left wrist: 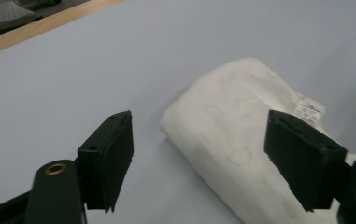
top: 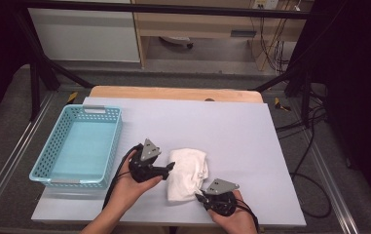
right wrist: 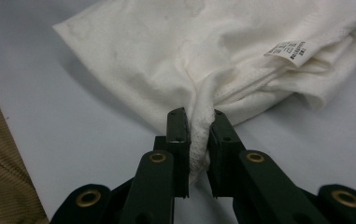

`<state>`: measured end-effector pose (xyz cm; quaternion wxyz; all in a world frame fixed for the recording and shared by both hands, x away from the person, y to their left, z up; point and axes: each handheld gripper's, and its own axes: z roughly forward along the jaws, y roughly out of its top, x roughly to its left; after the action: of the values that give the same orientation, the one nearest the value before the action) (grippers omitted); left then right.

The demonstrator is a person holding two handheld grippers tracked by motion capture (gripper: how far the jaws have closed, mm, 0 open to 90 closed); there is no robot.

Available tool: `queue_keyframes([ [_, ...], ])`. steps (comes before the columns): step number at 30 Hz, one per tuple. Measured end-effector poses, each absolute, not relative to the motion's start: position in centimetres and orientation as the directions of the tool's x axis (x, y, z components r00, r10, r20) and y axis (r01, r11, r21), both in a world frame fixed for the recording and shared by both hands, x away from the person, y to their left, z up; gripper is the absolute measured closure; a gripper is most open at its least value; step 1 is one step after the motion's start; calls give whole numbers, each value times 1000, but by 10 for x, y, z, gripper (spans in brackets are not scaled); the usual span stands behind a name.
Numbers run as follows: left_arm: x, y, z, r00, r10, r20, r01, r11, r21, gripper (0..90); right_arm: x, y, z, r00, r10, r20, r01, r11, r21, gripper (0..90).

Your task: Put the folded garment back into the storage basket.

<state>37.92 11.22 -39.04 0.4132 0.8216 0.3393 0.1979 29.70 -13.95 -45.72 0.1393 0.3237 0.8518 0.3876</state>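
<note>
A folded white cloth with a small label lies on the pale sheet near the table's front. My right gripper sits at the cloth's near right corner and is shut on a bunched fold of it; in the right gripper view the cloth is pinched between the pads of the right gripper. My left gripper is at the cloth's left edge, pointing right. In the left gripper view the left gripper stands wide open just above the cloth, with its pads not pressing on it.
An empty turquoise basket stands at the left side of the table. The pale sheet covers most of the wooden table. Cables and black frame legs lie on the floor to the right.
</note>
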Motion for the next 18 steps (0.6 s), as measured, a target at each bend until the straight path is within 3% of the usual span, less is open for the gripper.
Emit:
queue_keyframes([
  [5, 404, 102, -398, 677, 736, 16, 442, -424, 790, 146, 296, -139, -458, -751, 660, 8, 437, 488, 756, 806],
  [18, 428, 98, -411, 648, 761, -33, 483, -376, 791, 153, 298, -140, -458, -760, 649, 14, 436, 493, 753, 807],
])
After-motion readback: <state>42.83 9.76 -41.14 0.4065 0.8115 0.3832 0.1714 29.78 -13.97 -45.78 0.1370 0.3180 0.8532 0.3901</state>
